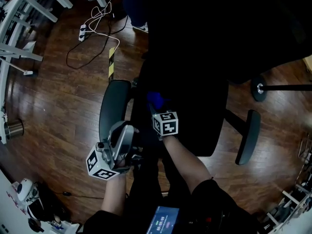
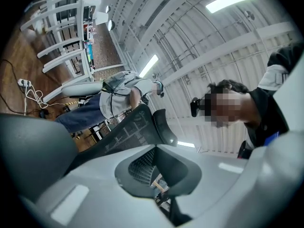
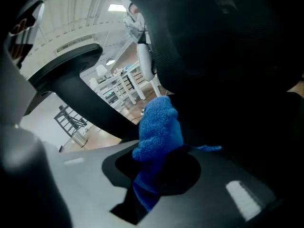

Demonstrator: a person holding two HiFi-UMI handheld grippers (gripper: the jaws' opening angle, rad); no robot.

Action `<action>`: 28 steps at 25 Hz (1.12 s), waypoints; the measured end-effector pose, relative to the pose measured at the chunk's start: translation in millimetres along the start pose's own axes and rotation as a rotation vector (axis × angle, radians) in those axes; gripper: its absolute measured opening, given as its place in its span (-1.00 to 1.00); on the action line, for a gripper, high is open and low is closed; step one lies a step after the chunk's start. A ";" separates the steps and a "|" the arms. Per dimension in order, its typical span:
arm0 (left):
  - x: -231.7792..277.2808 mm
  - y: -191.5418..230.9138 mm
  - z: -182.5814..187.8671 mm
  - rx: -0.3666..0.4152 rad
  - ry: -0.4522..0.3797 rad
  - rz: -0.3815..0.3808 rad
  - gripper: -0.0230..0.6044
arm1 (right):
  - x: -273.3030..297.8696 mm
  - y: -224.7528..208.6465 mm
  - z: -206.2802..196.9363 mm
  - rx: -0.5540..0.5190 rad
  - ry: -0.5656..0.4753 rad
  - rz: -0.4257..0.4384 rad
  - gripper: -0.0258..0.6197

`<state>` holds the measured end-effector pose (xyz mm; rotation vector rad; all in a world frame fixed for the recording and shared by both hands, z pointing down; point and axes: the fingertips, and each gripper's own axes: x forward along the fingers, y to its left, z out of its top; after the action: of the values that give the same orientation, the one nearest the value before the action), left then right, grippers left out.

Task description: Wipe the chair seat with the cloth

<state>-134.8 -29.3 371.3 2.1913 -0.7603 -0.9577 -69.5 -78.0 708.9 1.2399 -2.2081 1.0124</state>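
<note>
Darkness swallowed most of the head view: the chair seat [image 1: 195, 121] read as a black mass, with the blue cloth [image 1: 154, 100] near its left side, just ahead of the right tool [image 1: 159, 112]. The left tool [image 1: 122, 140] hung beside the armrest [image 1: 113, 106]. In the left gripper view, its jaws met on nothing. In the right gripper view, the jaws clamped the cloth, with dark upholstery close behind. Wiping looked under way, though how much was already clean could not be judged.
</note>
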 end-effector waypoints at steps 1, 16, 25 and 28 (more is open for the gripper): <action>0.7 -0.2 -1.6 -0.003 0.003 -0.003 -0.95 | -8.1 -15.2 -5.6 0.011 0.004 -0.030 -0.65; 31.6 -12.8 -23.9 -0.032 0.034 -0.046 -0.95 | -231.9 -264.5 -63.6 0.183 -0.055 -0.523 -0.65; 23.2 -16.5 -15.4 -0.016 0.019 -0.030 -0.95 | -165.4 -146.7 2.3 0.074 -0.163 -0.309 -0.65; 18.5 -19.2 -8.3 -0.003 0.007 -0.023 -0.95 | -112.9 -65.9 17.3 0.045 -0.154 -0.131 -0.65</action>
<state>-113.0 -27.4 354.0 2.2037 -0.7310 -0.9615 45.4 -50.8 650.2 1.5078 -2.1930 0.9487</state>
